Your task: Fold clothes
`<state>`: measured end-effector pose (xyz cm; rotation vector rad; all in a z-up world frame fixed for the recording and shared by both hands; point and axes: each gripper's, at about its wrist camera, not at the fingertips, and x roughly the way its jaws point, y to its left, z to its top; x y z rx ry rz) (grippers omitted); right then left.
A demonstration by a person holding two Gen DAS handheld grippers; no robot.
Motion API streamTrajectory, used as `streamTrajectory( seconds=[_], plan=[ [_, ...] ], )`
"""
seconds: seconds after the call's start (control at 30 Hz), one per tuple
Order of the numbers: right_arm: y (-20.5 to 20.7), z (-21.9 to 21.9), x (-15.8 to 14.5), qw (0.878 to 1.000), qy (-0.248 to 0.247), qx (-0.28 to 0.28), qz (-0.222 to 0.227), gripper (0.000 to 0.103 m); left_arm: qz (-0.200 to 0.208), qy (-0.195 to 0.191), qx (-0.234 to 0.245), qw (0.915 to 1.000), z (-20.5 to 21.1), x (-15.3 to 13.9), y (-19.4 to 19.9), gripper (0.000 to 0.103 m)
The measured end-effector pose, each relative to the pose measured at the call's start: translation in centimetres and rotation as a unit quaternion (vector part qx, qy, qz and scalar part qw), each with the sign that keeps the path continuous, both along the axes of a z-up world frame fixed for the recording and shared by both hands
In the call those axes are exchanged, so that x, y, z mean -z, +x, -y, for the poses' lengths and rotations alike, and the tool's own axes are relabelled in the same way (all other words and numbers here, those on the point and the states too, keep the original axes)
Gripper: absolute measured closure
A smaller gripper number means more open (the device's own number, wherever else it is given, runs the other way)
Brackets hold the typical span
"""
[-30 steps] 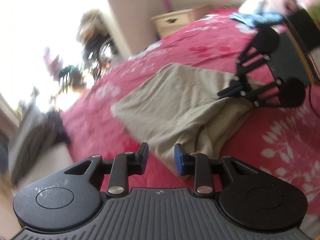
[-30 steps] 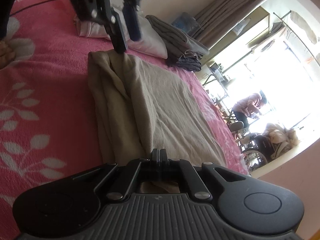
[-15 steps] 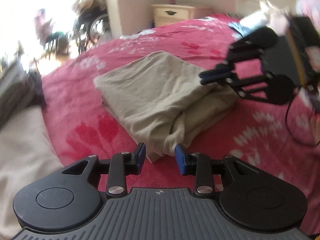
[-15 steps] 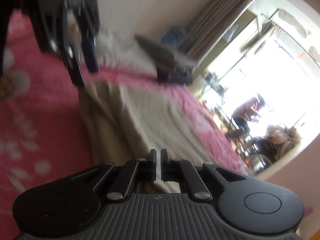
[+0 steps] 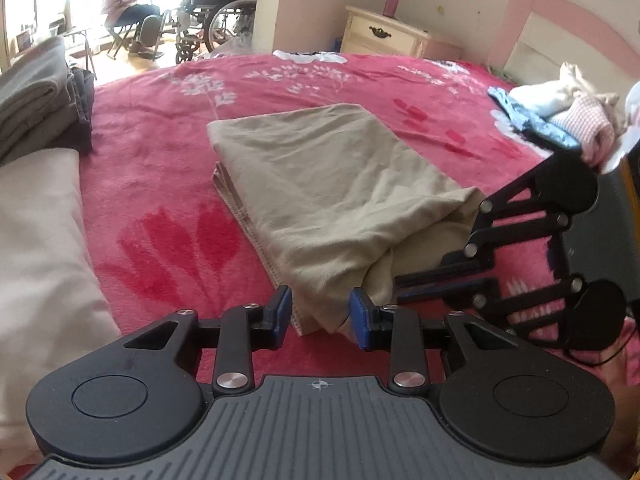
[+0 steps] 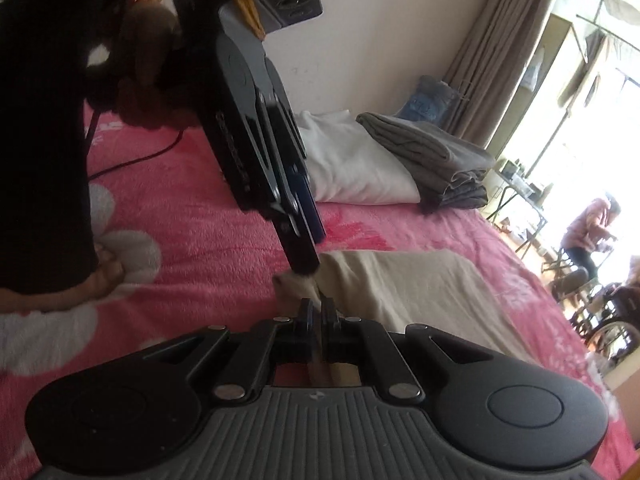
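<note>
A khaki garment (image 5: pixel 320 184) lies folded into a rough rectangle on the red flowered bedspread (image 5: pixel 168 240). My left gripper (image 5: pixel 320 316) is open, and the garment's near corner sits between its blue pads. In the right wrist view the left gripper (image 6: pixel 308 258) points down onto that same corner of the garment (image 6: pixel 420 292). My right gripper (image 6: pixel 318 312) is shut on a thin fold of the garment's near edge. From the left wrist view the right gripper (image 5: pixel 400 290) reaches in from the right, its tips at the loose fold.
A white folded cloth (image 5: pixel 40 240) and a grey folded stack (image 5: pixel 32 92) lie on the bed's left. A loose pile of clothes (image 5: pixel 560 108) sits far right. A nightstand (image 5: pixel 384 36), a wheelchair (image 5: pixel 216 20) and a seated person (image 5: pixel 128 0) are beyond the bed.
My left gripper has swung round and come down to the garment's near corner, still open. My right gripper has slid along the edge toward that corner, parting briefly and closing on cloth again.
</note>
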<state>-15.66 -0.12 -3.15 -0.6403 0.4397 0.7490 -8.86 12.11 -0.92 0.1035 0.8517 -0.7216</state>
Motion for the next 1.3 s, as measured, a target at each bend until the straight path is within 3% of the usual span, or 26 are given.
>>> streamTrajectory(
  seconds=[0.2, 0.27, 0.33, 0.53, 0.83, 1.03, 1.2, 1.3],
  plan=[
    [1.1, -0.4, 0.7, 0.999, 0.009, 0.030, -0.022, 0.099, -0.010, -0.012, 0.003, 0.9999, 0.1, 0.3, 0.4, 0.075],
    [1.1, -0.1, 0.5, 0.999, 0.022, 0.035, -0.029, 0.099, -0.008, -0.008, -0.004, 0.9999, 0.1, 0.4, 0.4, 0.087],
    [0.8, 0.3, 0.2, 0.998, 0.031, 0.034, -0.037, 0.099, -0.001, -0.005, -0.011, 0.9999, 0.0, 0.4, 0.3, 0.092],
    [1.4, -0.2, 1.2, 0.998, 0.024, 0.049, -0.034, 0.099, 0.015, -0.004, -0.008, 0.9998, 0.2, -0.2, -0.2, 0.100],
    [2.6, -0.6, 1.3, 0.994, 0.057, 0.082, -0.037, 0.100, 0.030, -0.005, -0.008, 0.9995, 0.3, -0.6, -0.6, 0.101],
    [2.7, 0.6, 0.5, 0.985, 0.110, 0.119, -0.058, 0.100, 0.036, -0.010, -0.014, 0.9992, -0.1, -0.9, -0.7, 0.101],
    [3.9, 0.6, 1.5, 0.978, 0.091, 0.179, -0.060, 0.100, 0.039, -0.012, -0.004, 0.9992, 0.2, -0.8, -1.1, 0.101],
    [4.3, -0.2, 1.7, 0.980, 0.074, 0.178, -0.047, 0.099, 0.039, -0.010, -0.006, 0.9992, 0.1, -0.6, -0.8, 0.101]
  ],
)
